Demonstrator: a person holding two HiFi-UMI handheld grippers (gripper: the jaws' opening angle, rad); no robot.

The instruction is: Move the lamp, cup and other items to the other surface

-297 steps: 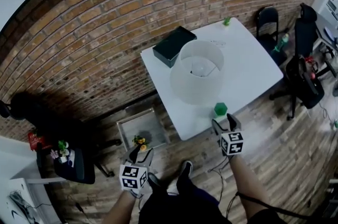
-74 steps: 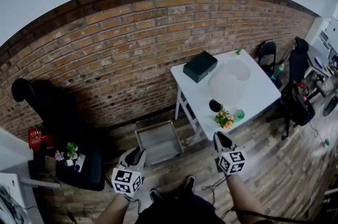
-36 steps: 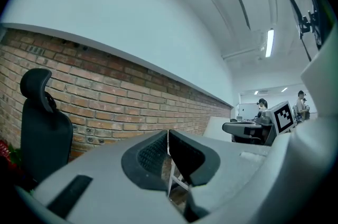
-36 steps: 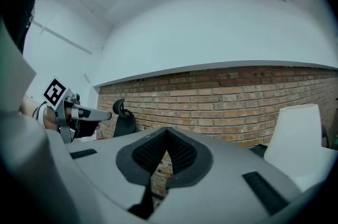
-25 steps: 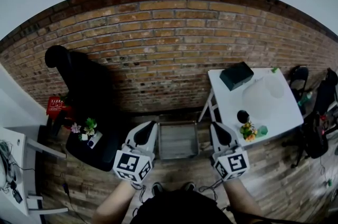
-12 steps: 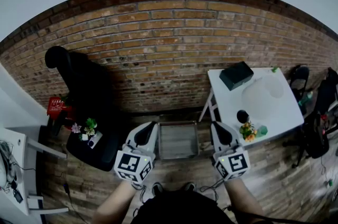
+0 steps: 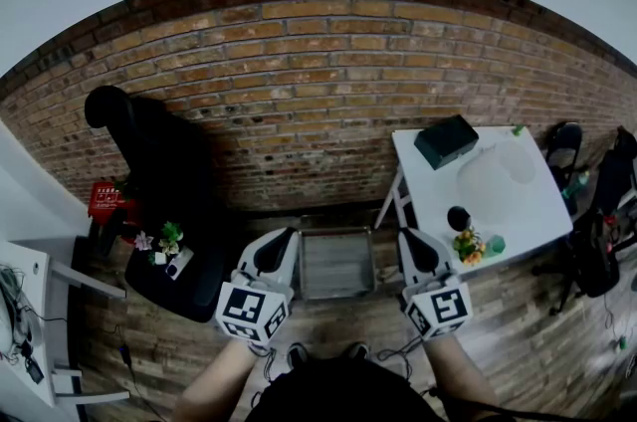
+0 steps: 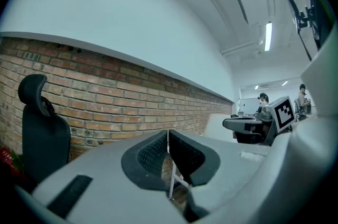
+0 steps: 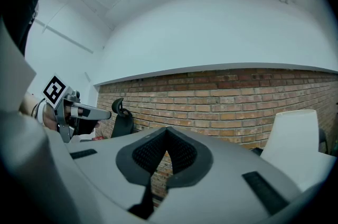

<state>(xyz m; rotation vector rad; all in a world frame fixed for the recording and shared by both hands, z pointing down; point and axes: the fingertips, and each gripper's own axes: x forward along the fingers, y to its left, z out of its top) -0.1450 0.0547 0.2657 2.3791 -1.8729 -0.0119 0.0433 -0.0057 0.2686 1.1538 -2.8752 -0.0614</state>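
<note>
the left gripper (image 7: 279, 246) and right gripper (image 7: 413, 246) sit closed and empty at lower centre of the frame. the lamp (image 7: 490, 179) and cup (image 7: 458, 218) stand on the white table (image 7: 420, 183) at mid right, up and right of the right gripper, the nearer one.
</note>
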